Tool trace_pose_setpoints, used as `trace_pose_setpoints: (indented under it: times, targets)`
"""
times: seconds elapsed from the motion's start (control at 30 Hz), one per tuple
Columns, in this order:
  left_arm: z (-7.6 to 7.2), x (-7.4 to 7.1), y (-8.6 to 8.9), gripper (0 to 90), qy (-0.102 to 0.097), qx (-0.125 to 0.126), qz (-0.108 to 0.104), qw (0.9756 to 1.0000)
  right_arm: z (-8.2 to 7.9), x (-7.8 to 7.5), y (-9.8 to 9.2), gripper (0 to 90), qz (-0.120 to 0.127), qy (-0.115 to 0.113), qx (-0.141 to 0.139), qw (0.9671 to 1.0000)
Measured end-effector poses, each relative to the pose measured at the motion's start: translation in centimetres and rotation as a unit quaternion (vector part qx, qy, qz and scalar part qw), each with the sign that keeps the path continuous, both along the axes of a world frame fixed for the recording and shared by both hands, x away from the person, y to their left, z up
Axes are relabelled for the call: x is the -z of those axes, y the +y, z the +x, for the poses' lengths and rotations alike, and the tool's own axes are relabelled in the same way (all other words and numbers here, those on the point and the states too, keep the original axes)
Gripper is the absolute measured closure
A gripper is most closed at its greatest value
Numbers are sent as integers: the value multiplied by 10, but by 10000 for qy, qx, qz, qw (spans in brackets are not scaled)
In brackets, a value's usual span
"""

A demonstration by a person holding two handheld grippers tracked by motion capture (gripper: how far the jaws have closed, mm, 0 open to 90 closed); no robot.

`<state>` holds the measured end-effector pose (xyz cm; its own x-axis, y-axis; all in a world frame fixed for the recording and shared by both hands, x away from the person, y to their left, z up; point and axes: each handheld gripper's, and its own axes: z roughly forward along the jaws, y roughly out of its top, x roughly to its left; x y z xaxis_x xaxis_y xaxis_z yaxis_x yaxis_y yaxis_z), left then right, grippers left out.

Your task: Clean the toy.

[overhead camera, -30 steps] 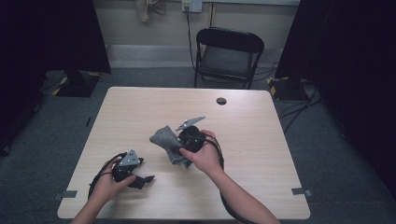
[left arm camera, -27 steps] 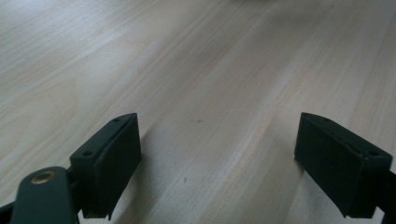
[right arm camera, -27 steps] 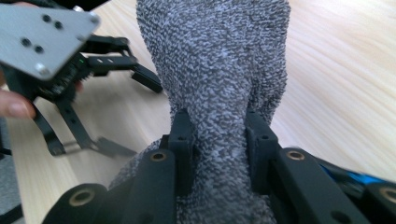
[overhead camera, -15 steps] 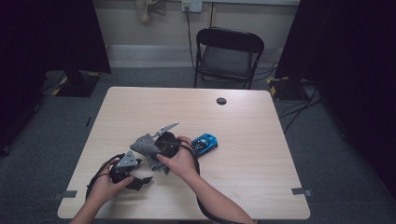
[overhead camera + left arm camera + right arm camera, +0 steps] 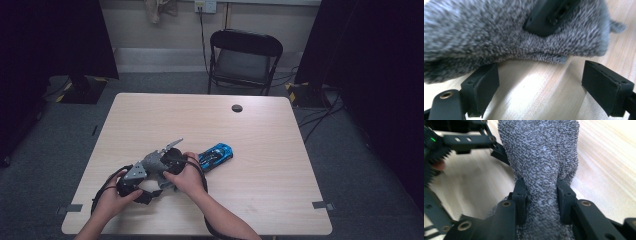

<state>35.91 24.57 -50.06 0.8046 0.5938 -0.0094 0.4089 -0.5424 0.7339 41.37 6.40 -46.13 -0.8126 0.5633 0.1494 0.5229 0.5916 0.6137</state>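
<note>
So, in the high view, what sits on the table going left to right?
Left gripper → grey fuzzy cloth → right gripper → blue toy car → small black disc.

Dim room, brightly lit table [image 5: 260,130]; close views blur, perhaps from motion (edges soft).

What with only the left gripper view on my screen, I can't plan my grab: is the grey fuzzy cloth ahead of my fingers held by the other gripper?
Observer: Yes. In the right gripper view the right gripper has the grey cloth pinched between both its fingers. They have just been opening a little, with the cloth between them.
Operator: Is anything else on the table that I should avoid?
Observer: In the high view a blue toy car lies on the table, close beside the right hand, on the side away from your gripper.
</note>
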Motion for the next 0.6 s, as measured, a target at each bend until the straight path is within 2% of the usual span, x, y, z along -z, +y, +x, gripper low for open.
trace_pose_setpoints:
  times: [0.23,0.33,0.47,0.57,0.6]
  targets:
    - [0,0,0,138,-2,-11,8,10000,-1,10,-4,596,-77,-147,-134,9998]
    - [0,0,0,137,-2,-8,9,10000,-1,11,-5,503,-61,-143,-169,9997]
    - [0,0,0,137,-1,-10,6,10000,-3,8,-5,391,-18,-161,-281,9995]
    - [0,0,0,136,-1,-8,8,10000,-5,4,-6,362,-19,-197,-309,9993]
    - [0,0,0,137,-1,-8,9,10000,-7,0,-7,342,3,-244,-402,9989]
